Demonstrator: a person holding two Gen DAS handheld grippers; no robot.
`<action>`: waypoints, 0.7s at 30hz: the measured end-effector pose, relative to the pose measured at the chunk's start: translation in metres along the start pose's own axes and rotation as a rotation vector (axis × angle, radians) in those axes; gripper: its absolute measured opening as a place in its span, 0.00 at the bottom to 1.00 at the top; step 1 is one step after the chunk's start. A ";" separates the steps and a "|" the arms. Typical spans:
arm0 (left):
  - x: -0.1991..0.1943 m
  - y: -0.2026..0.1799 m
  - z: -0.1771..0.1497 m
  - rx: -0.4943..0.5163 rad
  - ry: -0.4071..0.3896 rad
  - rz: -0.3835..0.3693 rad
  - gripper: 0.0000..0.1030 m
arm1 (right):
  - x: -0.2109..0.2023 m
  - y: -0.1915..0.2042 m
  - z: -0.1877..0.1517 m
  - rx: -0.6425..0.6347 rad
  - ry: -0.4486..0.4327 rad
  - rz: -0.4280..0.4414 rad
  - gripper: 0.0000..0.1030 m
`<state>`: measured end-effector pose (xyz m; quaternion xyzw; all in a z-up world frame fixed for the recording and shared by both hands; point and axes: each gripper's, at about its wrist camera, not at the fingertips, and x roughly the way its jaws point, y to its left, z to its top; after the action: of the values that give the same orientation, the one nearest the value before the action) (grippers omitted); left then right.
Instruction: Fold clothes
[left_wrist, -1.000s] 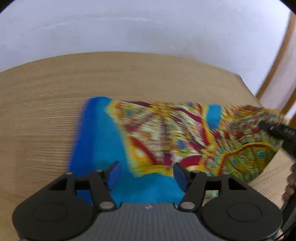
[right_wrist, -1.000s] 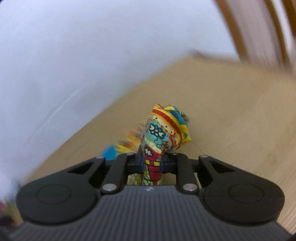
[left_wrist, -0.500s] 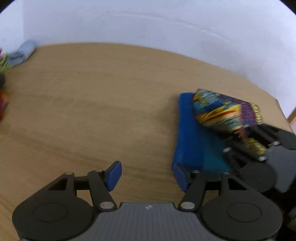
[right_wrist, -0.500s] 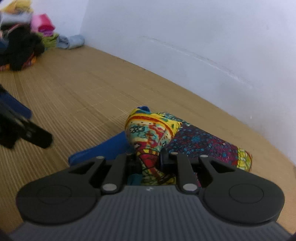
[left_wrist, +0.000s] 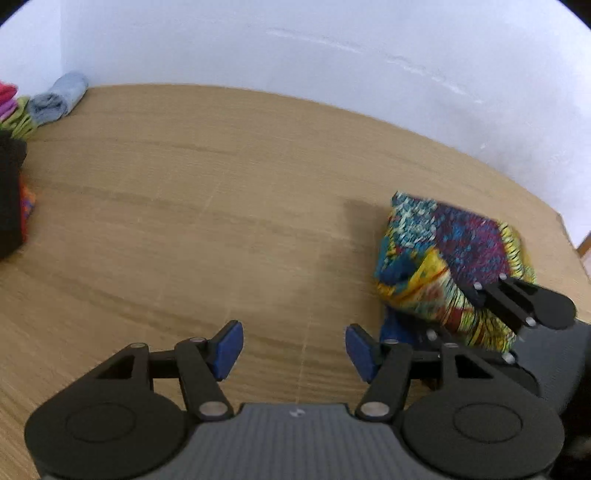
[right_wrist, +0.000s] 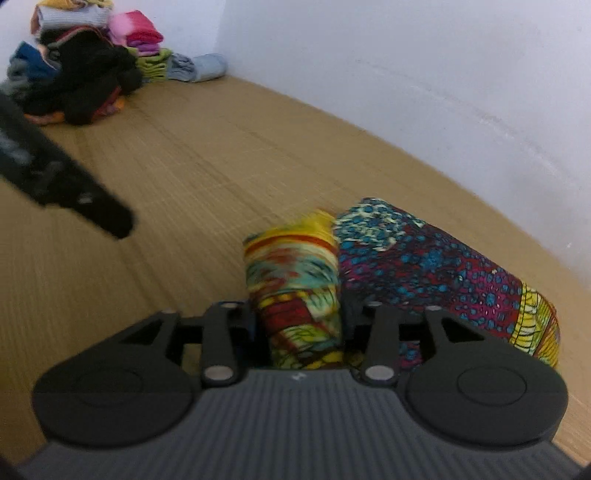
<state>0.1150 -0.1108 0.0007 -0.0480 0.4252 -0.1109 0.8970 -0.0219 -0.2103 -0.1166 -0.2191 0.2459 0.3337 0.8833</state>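
Note:
A brightly patterned cloth (left_wrist: 443, 236) lies folded into a thick bundle on the wooden table (left_wrist: 221, 184), at the right of the left wrist view. My right gripper (right_wrist: 297, 317) is over its near edge with its jaws opening. A yellow and red fold of the cloth (right_wrist: 291, 280) sits loosely between the fingers. In the left wrist view the right gripper (left_wrist: 454, 314) rests on the bundle's near right side. My left gripper (left_wrist: 293, 347) stands open over bare wood to the left of the bundle, holding nothing. It shows as a blurred black shape (right_wrist: 74, 192) in the right wrist view.
A pile of folded and loose clothes (right_wrist: 81, 74) sits in the far left corner against the white wall (left_wrist: 332, 55), with a light blue roll (left_wrist: 59, 98) and a black garment (left_wrist: 11, 192). The table's right edge (left_wrist: 569, 229) runs close behind the bundle.
The cloth went from spread out to a compact bundle as my right gripper carried its edge over. The right jaws have widened. My left gripper slid left off the cloth onto bare wood.

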 end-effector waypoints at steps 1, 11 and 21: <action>-0.003 -0.005 0.007 0.016 -0.022 -0.025 0.62 | -0.011 -0.002 0.003 0.010 -0.014 0.008 0.43; 0.028 -0.071 0.033 0.208 -0.048 -0.244 0.65 | -0.074 -0.058 -0.022 0.397 -0.092 -0.066 0.68; 0.059 -0.057 0.010 0.185 0.077 -0.198 0.66 | -0.051 -0.098 -0.031 0.530 -0.075 -0.011 0.68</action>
<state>0.1499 -0.1801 -0.0270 -0.0024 0.4406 -0.2394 0.8652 0.0045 -0.3186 -0.0893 0.0312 0.2907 0.2608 0.9200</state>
